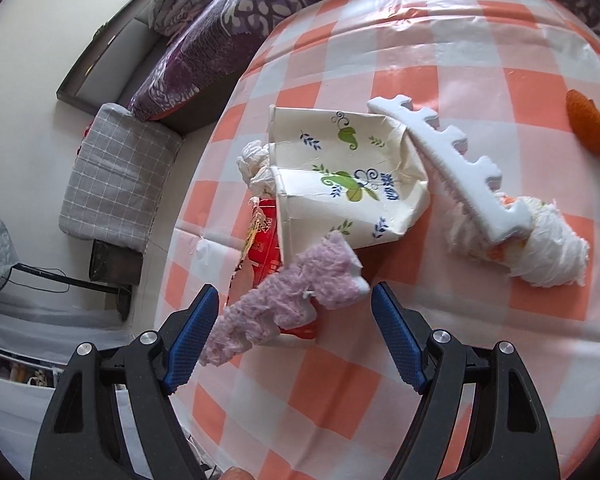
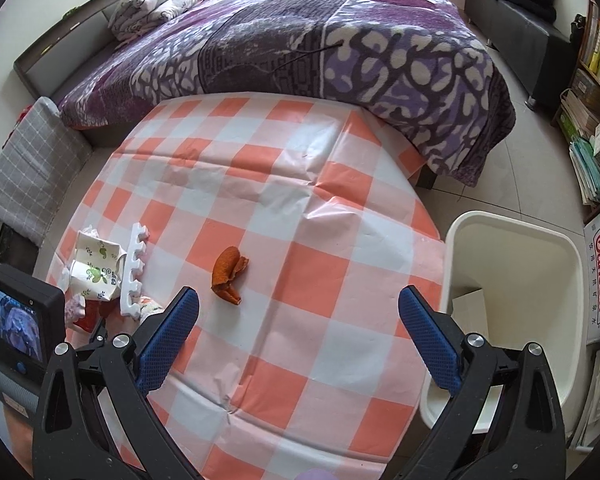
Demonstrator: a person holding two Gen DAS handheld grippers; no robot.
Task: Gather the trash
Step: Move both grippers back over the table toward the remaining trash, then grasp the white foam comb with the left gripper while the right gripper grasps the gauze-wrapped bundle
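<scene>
**Both grippers poised over the litter, nothing lifted yet**

In the left wrist view, the left gripper has its jaws spread wide, with a purple fluffy scrap lying between them at lower centre; the pads do not appear to press it. Just past it sit a red wrapper and a crushed carton, then a white foam strip resting on a tissue wad at right. An orange peel lies apart at the right edge.

In the right wrist view, the right gripper also stands spread and empty, with the peel just above it at centre.

The step looks like the approach to a first pick. Next, I judge, the left jaws should close on the scrap, or the right should drop onto the peel, then carry it to the white bin at lower right, beside the tabletop.

The tabletop wears a creased orange-and-white checked cloth. Beyond it stands a bed with a purple blanket, folded bedding upper left, bookshelves far right.
</scene>
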